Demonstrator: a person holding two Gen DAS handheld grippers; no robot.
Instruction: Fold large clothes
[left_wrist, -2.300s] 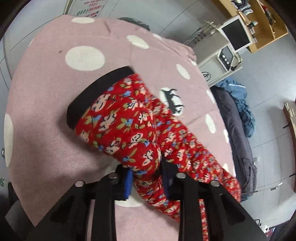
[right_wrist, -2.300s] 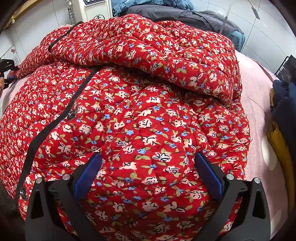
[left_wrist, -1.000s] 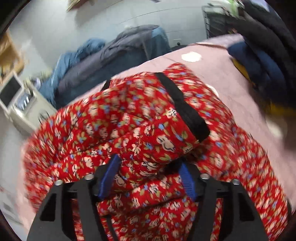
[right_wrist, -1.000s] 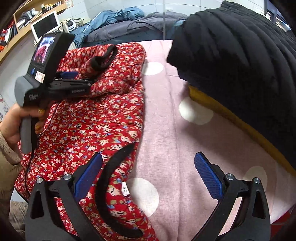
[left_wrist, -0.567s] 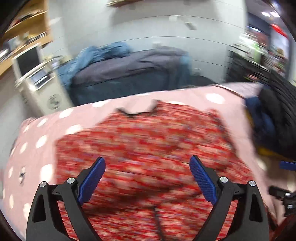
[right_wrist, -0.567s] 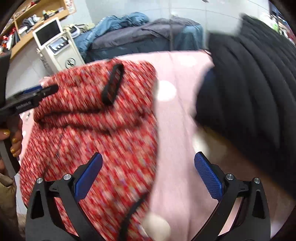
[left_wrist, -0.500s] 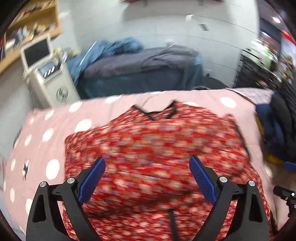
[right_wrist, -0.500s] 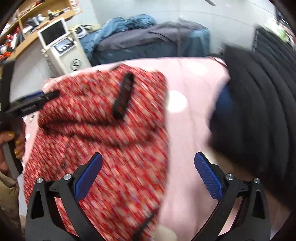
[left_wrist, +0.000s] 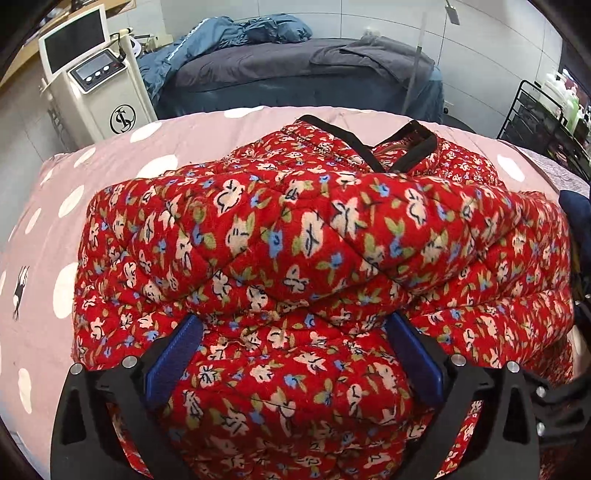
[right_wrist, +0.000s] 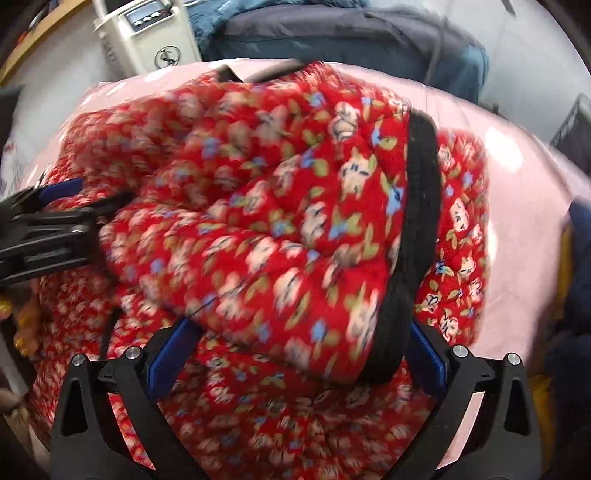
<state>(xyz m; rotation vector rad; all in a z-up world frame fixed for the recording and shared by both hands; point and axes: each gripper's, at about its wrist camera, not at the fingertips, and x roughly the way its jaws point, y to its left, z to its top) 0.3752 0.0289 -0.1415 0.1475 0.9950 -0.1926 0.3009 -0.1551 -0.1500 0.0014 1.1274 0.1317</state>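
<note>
A: Which way does the red floral padded jacket (left_wrist: 295, 236) lie?

B: It is bunched on the pink spotted bed cover (left_wrist: 48, 229). Its black-trimmed neckline (left_wrist: 369, 144) points to the far side, toward the dark couch (left_wrist: 295, 74), so the long axis runs from the camera away. A sleeve is folded across the body; in the right wrist view its black cuff (right_wrist: 413, 236) faces right.

A: And the tongs?

B: The left tongs (left_wrist: 293, 362) are opening, spread wide, with a hump of quilted cloth between the blue pads; whether they press on it I cannot tell. The right tongs (right_wrist: 295, 354) are also spread wide, straddling the folded sleeve near the cuff.

A: So the jacket is where?

B: Directly under and ahead of both tongs.
</note>
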